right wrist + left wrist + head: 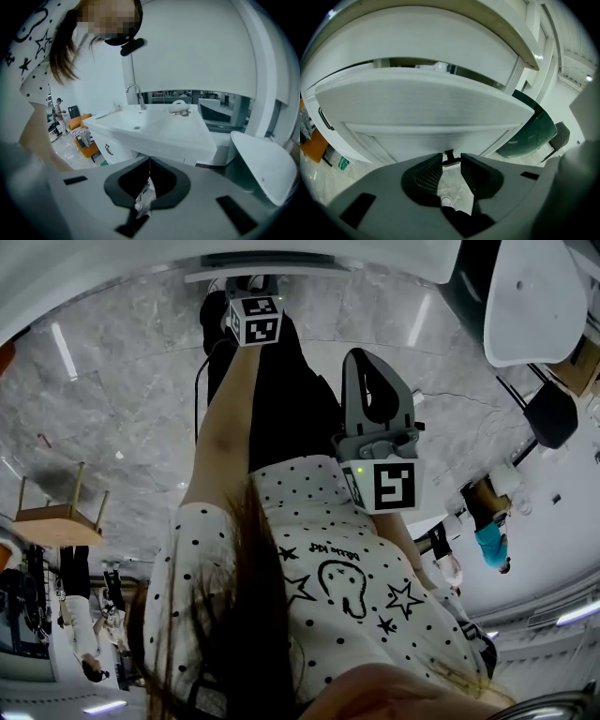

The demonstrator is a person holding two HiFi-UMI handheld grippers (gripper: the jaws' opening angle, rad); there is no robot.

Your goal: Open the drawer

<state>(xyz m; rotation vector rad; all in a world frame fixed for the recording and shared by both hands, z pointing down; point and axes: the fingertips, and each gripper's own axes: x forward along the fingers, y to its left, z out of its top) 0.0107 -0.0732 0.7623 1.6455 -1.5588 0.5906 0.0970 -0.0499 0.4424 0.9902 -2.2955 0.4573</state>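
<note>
Grey stone floor (112,427) fills the head view, far below the person's dotty white shirt (281,634). A big white bench (187,136) with a sink (140,123) and a bent tap (135,93) shows in the right gripper view. Under the bench top is the white drawer (426,108). It fills the left gripper view. A dark gap runs along its top edge, so it is out a little way. The left gripper (451,161) is right up at the drawer front, low down in the middle. Its jaws are pinching the small handle (449,154), one jaw on each side. The right gripper (149,163) is held well back from the bench. Its jaws are pressed together at the tips, with nothing in them
</note>
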